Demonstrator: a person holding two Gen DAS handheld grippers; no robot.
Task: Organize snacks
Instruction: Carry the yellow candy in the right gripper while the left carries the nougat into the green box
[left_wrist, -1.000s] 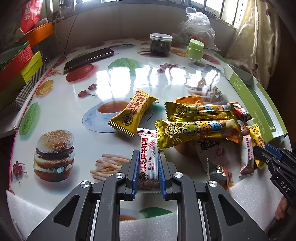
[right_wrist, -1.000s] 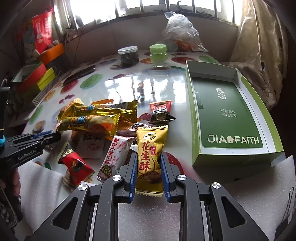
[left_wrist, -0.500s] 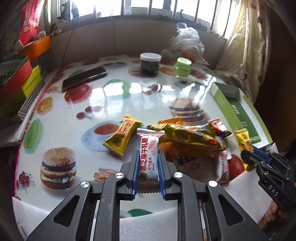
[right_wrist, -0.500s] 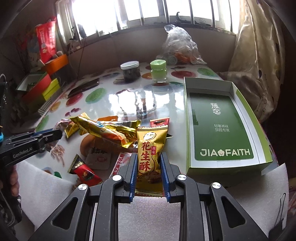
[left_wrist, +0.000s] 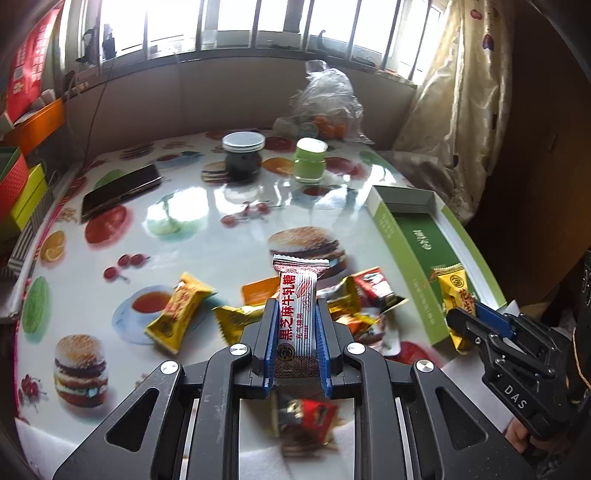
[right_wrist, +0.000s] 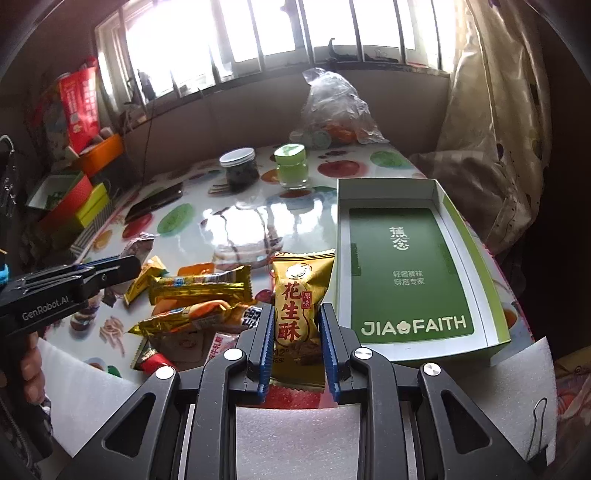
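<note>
My left gripper is shut on a white and red candy bar, held up above the snack pile. My right gripper is shut on a gold peanut-crisp packet, lifted just left of the open green box. From the left wrist view the right gripper shows at the right with the gold packet over the box's near wall. Loose snacks lie in a heap on the printed table, among them a yellow packet and a red wrapper.
A dark jar and a green jar stand at the back, with a plastic bag behind them. A phone lies back left, coloured boxes beyond the left edge. White foam pads the near edge.
Both grippers have risen from the table with their snacks, so the pile looks smaller and farther. The candy bar came out from under the gold packets. The right gripper drew nearer the green box.
</note>
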